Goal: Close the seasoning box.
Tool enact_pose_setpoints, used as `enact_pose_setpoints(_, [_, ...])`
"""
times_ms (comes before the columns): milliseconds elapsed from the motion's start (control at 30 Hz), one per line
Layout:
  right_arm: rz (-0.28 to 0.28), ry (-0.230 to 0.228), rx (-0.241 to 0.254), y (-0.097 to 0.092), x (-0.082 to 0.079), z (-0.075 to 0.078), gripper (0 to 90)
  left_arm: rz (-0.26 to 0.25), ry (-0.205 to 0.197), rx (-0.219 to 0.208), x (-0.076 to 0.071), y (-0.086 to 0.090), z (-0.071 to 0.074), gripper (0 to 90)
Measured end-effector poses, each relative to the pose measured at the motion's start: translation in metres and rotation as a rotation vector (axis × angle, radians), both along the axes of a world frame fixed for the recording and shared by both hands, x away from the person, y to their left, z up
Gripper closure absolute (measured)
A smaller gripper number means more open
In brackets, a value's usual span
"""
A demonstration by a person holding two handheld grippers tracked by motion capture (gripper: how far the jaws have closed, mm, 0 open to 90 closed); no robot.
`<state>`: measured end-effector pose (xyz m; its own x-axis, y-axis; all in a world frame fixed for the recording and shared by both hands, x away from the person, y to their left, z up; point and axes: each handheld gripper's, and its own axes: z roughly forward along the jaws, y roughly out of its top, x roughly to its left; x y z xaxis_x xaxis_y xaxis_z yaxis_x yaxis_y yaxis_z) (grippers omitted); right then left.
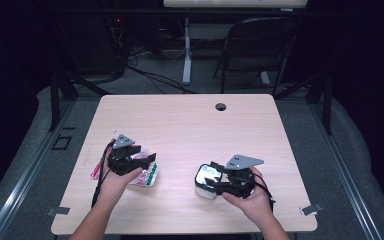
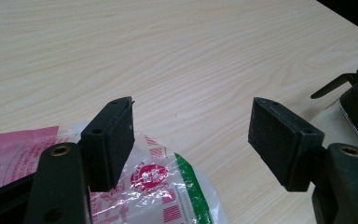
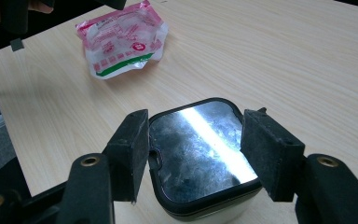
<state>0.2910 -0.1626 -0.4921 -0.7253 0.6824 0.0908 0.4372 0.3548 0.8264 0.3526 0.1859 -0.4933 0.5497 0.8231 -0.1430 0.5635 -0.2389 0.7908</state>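
Table (image 1: pixel 190 125): light wood top with a round cable hole (image 1: pixel 221 106) near the far edge, at about 12 o'clock from the table's middle.
Packet (image 1: pixel 147 175): clear plastic sachet with pink, red and green print – lies flat on the table at about 8 o'clock from the table's middle, partly under the left gripper.
Left gripper (image 1: pixel 147 159): held in the person's left hand (image 1: pixel 117 182), directly over the packet; jaws point toward 3 o'clock in the high view.
Left jaws: spread wide, released – in the left gripper view bare table shows between the pads (image 2: pixel 121 135), and the packet (image 2: pixel 168 191) lies below and behind the left pad. Nothing is gripped.
Container (image 1: pixel 207 181): white squarish tub with a black-rimmed glossy lid, standing upright at about 5 o'clock from the table's middle, well apart from the packet.
Right gripper (image 1: pixel 215 175): held in the person's right hand (image 1: pixel 252 200), pointing toward 9 o'clock at the container.
Right jaws: apart, one on each side of the container (image 3: pixel 200 158); the pads (image 3: pixel 133 149) sit just beside the lid's edges and do not visibly squeeze it.
Packet from the right gripper view: lies at 11 o'clock beyond the container (image 3: pixel 123 42).
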Motion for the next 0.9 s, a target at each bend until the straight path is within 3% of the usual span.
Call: enact_pose_setpoints(900, [-0.033, -0.001, 0.005, -0.0058, 0.0027, -0.0010, 41.8, 0.003, 0.004, 0.003, 0.0010, 0.0019, -0.0010, 30.9])
